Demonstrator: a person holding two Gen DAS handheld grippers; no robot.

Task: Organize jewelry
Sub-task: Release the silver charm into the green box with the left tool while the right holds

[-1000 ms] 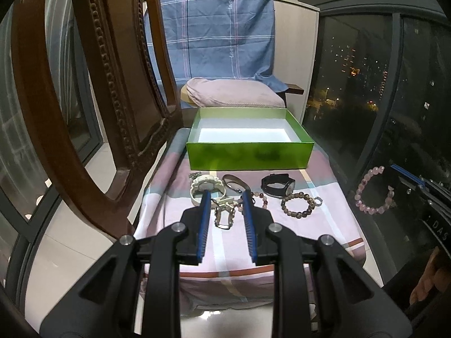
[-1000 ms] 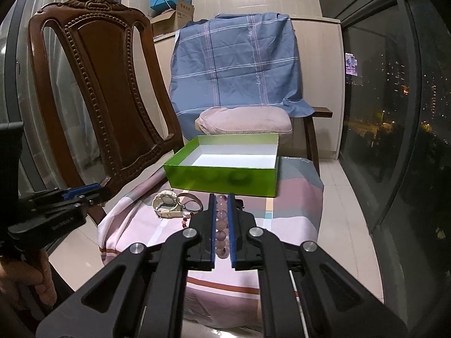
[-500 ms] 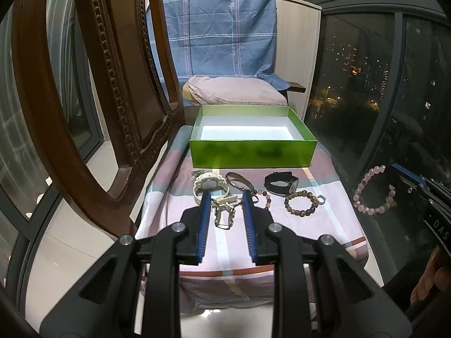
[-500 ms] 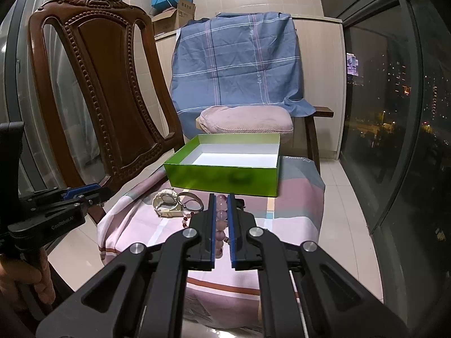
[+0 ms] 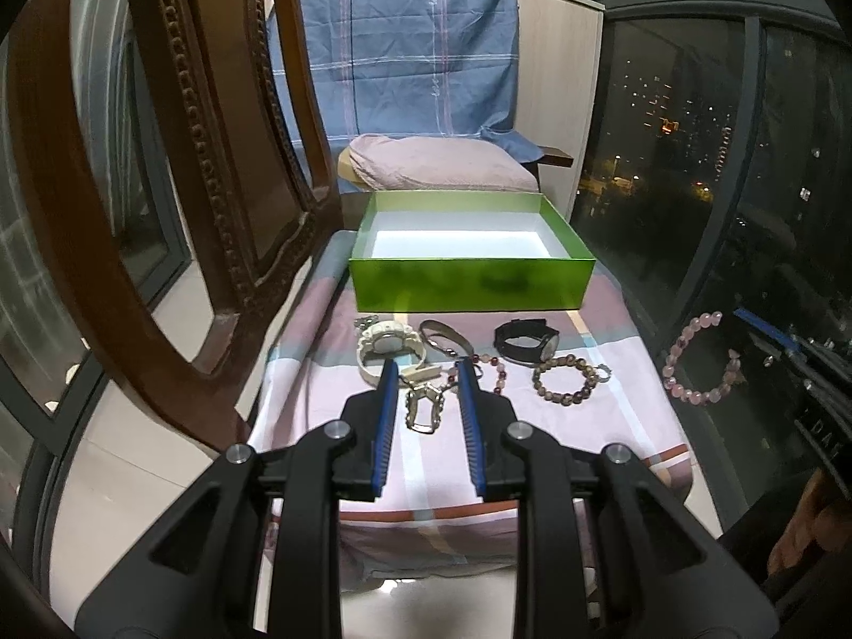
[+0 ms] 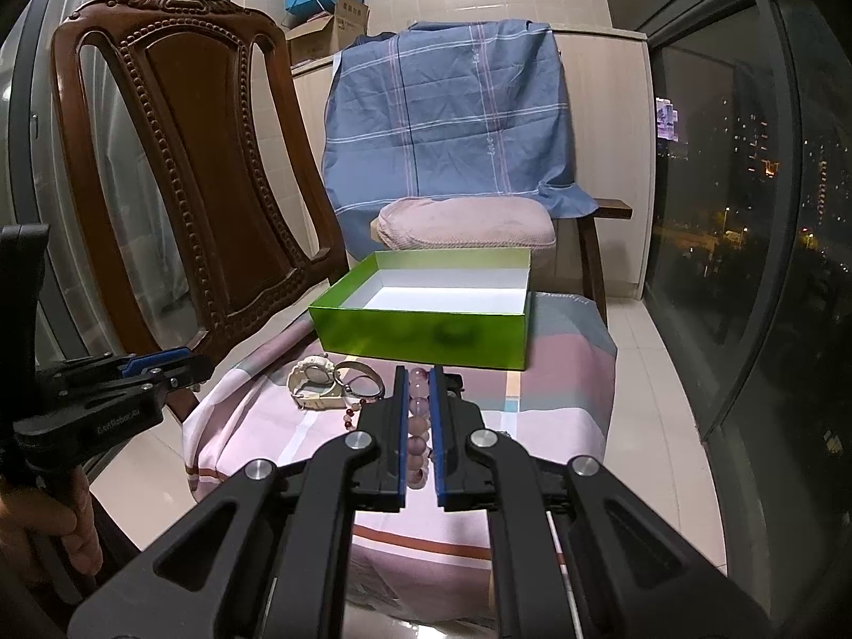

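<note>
An empty green box (image 5: 471, 277) stands at the far end of a striped cloth-covered stool (image 5: 628, 426); it also shows in the right wrist view (image 6: 426, 330). In front of it lie a cream watch (image 5: 386, 346), a thin bangle (image 5: 444, 338), a black watch (image 5: 527, 343), a brown bead bracelet (image 5: 564, 381) and a gold chain piece (image 5: 423, 404). My left gripper (image 5: 426, 373) is open and empty above the near jewelry. My right gripper (image 6: 418, 378) is shut on a pink bead bracelet (image 6: 418, 426), which hangs in the air at the stool's right side (image 5: 697, 359).
A carved wooden chair back (image 5: 175, 160) stands close on the left. Behind the box is a chair with a pink cushion (image 5: 442, 165) and a blue plaid cloth (image 5: 404, 58). Dark glass windows (image 5: 719, 160) run along the right. Tiled floor surrounds the stool.
Both grippers have drifted slightly; the view of the stool and box has shifted a little. The right gripper still holds the pink bracelet. The jewelry on the cloth has not moved.
</note>
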